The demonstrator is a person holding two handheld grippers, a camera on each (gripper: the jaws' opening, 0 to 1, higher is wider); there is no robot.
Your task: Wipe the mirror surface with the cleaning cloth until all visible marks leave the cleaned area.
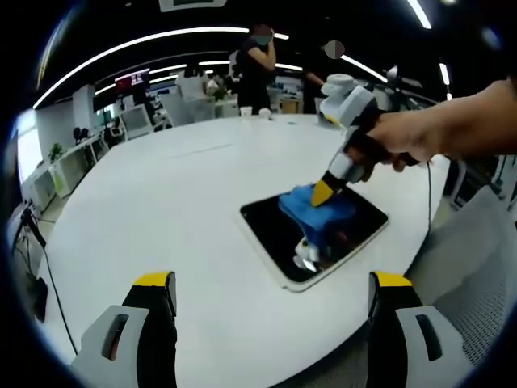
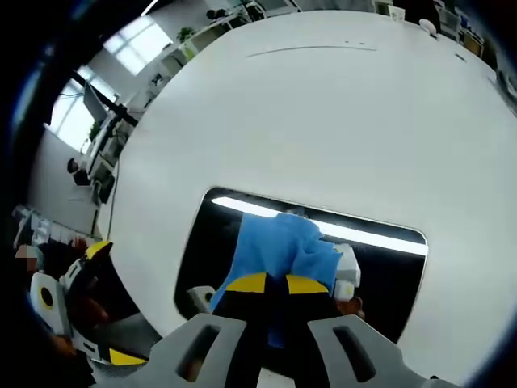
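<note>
Your right claw (image 2: 268, 284) has its yellow-tipped jaws pinched together on the blue cleaning cloth (image 2: 279, 246), pressing it down onto the mirror (image 2: 388, 279). The mirror lies flat on the white surface (image 2: 323, 113), with your hand (image 1: 408, 137) reaching in over it in the left gripper view. Your left claw (image 1: 271, 295) hangs back with its jaws spread wide and nothing between them, well apart from the mirror.

The cloth looks soft and limp, so it will likely bunch and fold under the jaws instead of lying flat; a grip on a gathered fold near its middle, as you have it, should drag the most fabric over the glass. The mirror is probably stiff, slick and breakable, and it may slide on the smooth surface if you push hard, so light, even pressure seems wise.

You cannot judge the marks from here: the glass shows dark with bright reflections of the ceiling lights, and the cloth and claw cover its middle. The mirror's near edge is partly hidden behind your right claw in the right gripper view.
</note>
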